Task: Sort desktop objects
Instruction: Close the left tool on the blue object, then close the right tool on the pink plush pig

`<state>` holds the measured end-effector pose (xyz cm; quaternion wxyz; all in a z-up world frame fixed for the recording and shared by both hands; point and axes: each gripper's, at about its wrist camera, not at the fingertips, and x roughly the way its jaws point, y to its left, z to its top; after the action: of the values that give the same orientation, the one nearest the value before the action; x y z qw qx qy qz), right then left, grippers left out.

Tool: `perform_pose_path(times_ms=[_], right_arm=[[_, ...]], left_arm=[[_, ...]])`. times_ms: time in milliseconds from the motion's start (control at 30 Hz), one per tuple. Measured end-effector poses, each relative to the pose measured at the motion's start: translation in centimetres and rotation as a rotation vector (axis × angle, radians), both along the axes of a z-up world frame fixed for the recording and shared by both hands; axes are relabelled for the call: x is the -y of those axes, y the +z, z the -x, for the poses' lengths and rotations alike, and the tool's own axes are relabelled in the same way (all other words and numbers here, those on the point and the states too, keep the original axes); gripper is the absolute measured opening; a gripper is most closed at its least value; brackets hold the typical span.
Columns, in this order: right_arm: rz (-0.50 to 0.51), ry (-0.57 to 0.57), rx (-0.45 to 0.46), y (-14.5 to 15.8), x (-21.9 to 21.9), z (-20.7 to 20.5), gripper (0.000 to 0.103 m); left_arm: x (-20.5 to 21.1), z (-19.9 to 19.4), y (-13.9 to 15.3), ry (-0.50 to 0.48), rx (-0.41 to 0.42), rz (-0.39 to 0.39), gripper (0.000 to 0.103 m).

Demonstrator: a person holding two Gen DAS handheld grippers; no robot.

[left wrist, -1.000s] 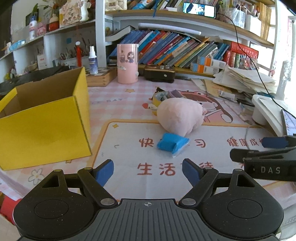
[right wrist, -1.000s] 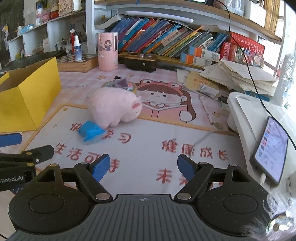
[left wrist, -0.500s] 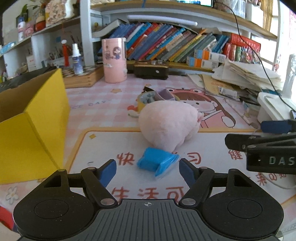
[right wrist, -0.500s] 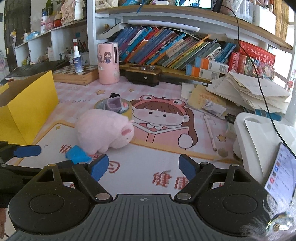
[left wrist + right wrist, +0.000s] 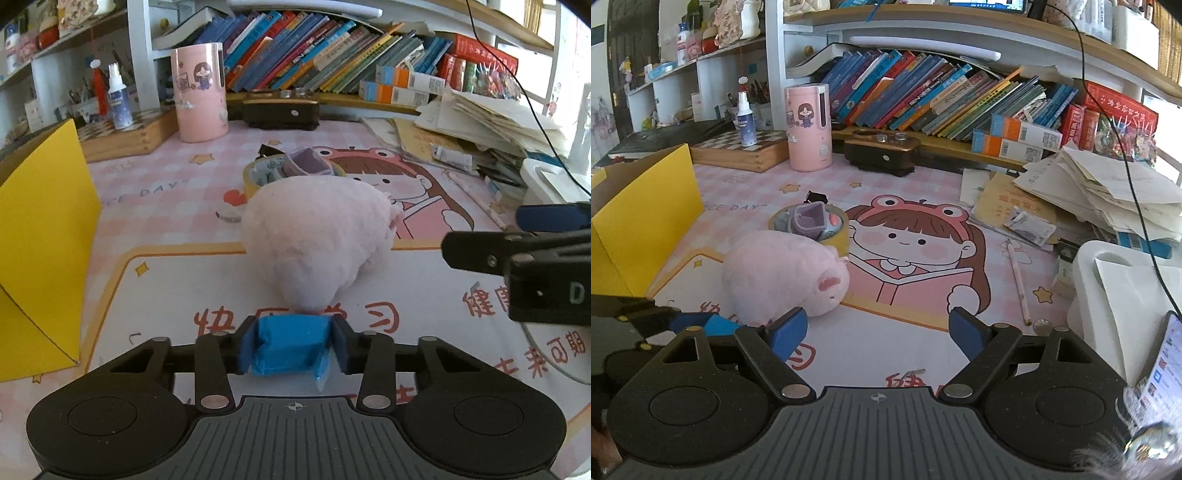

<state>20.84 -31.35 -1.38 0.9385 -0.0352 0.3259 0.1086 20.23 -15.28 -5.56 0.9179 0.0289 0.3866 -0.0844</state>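
Left gripper (image 5: pixel 293 345) closed on blue packet (image 5: pixel 290 345); right gripper (image 5: pixel 875 330) wide open, holding nothing.

Both blue pads press the packet's sides low over the printed desk mat (image 5: pixel 166 288). Directly ahead, touching the packet's far edge, lies the pink plush toy (image 5: pixel 317 240), blocking the forward path. Behind the plush sits a yellow tape roll (image 5: pixel 836 236) with a purple item inside. Yellow cardboard box (image 5: pixel 40 236) stands at left; pink cylindrical container (image 5: pixel 199 92) and stacked papers (image 5: pixel 1108 192) occupy the rear.

We note a home study desk, cartoon desk mat (image 5: pixel 908 258), leaning children's books (image 5: pixel 923 99), paper stacks (image 5: pixel 1108 192), shelved knick-knacks (image 5: pixel 701 40).
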Motion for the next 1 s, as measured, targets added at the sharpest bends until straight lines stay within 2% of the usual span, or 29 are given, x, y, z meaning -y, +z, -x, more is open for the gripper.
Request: perform_pose_path(times_ms=[167,367,467,567,700,900,1000], right_arm=[[-0.024,0.018,-0.014,-0.2,-0.4,-0.8,0.085],[-0.063,0.076,-0.058,-0.9,-2.0,-2.0,0.091],[-0.065,0.13,-0.084,-1.4,-3.4,-2.7,0.098],[-0.013,0.2,-0.079,-1.8,-5.3,-3.4,0.102],[0.116,0.316,-0.048,-2.7,-7.8,-4.2,0.103],[0.22,0.364,-0.046,-4.4,-9.2,-6.1,0.103],[0.222,0.37,-0.062,-4.8,-9.3,-7.1,0.102]], left_arm=[[-1.4,0.9,1.0,0.034,0.008,0.022,0.039],[-4.2,2.6,2.1,0.154,0.018,0.056,0.039],[-5.4,3.4,2.6,0.214,0.026,0.066,0.039],[-6.4,4.1,3.1,0.261,0.032,0.068,0.039],[-7.3,5.1,3.4,0.305,0.037,0.065,0.039],[-7.9,6.0,3.7,0.342,0.041,0.06,0.039],[-7.9,6.5,3.8,0.353,0.043,0.059,0.039]])
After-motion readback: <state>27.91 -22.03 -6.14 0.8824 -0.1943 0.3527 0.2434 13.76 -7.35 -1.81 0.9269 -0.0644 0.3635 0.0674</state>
